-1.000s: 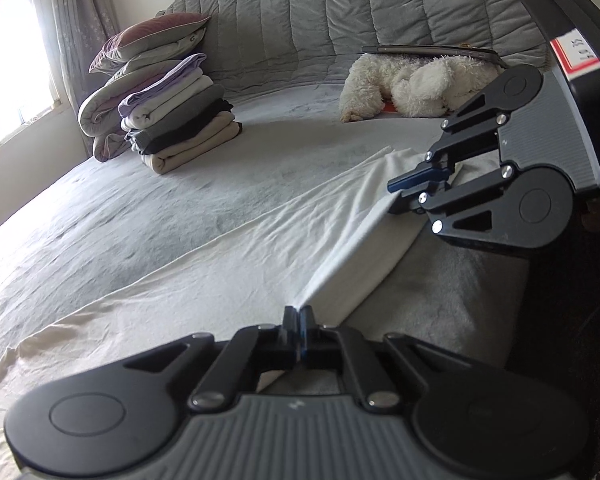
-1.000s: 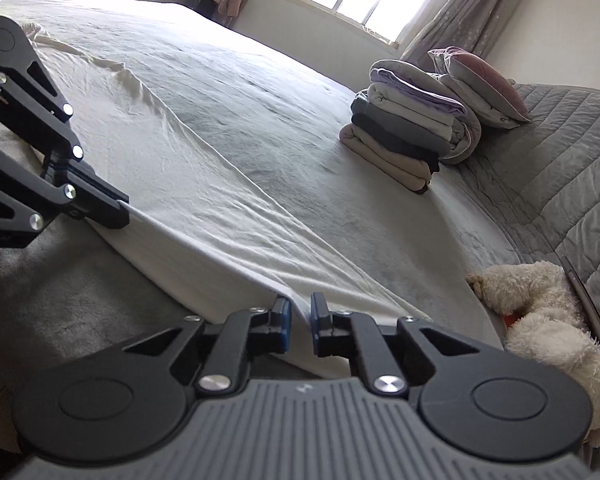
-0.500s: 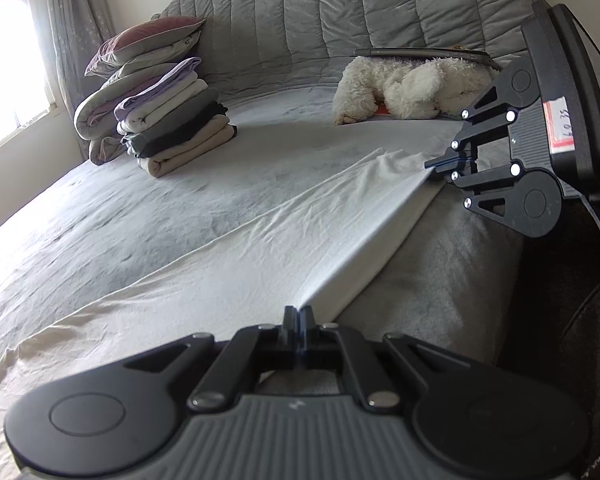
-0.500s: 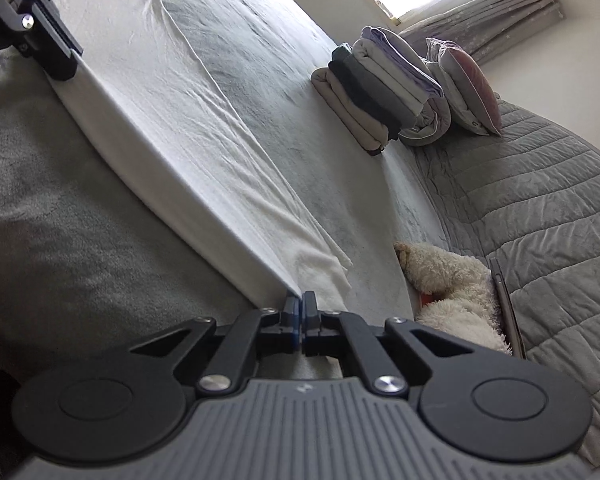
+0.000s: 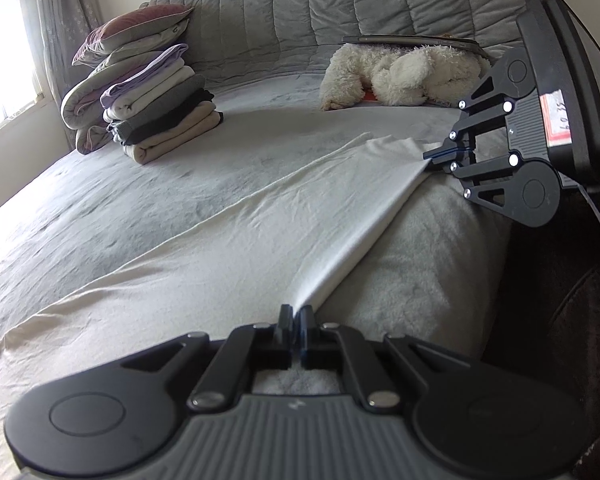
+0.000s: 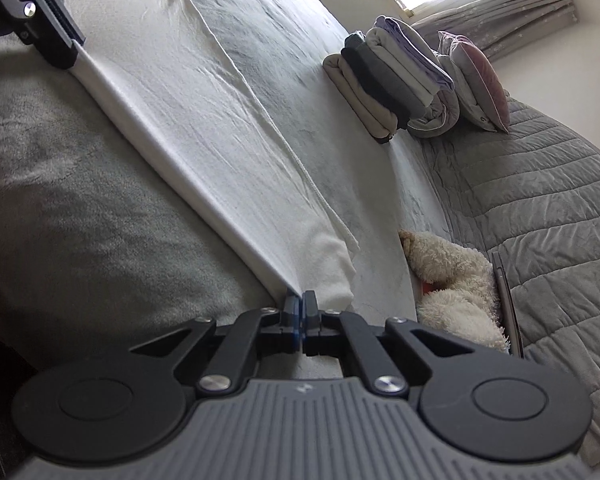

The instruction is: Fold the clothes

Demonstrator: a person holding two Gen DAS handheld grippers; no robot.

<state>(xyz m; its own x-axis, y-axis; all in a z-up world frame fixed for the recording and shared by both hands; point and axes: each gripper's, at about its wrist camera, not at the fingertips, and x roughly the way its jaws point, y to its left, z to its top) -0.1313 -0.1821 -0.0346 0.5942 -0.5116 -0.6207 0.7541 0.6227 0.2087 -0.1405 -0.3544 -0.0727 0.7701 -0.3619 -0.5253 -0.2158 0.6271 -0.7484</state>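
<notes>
A cream-white garment [image 5: 204,248] lies spread along the near side of the grey bed; it also shows in the right wrist view [image 6: 188,120]. My left gripper [image 5: 295,312] is shut on its near edge. My right gripper [image 6: 300,300] is shut on the same edge at the other corner. The edge is pulled taut between them over the side of the bed. Each gripper shows in the other's view: the right gripper [image 5: 430,157] at right, the left gripper [image 6: 74,54] at top left.
A stack of folded clothes [image 5: 160,120] stands at the far side of the bed [image 5: 100,200], against pillows [image 5: 136,32]. A white plush toy [image 5: 400,74] and a flat dark object lie by the quilted grey backrest [image 5: 340,4]. A window is at the left.
My right gripper closed on the garment's edge and pulled away from the left gripper, stretching the edge taut. The left gripper stayed shut on the cloth.
</notes>
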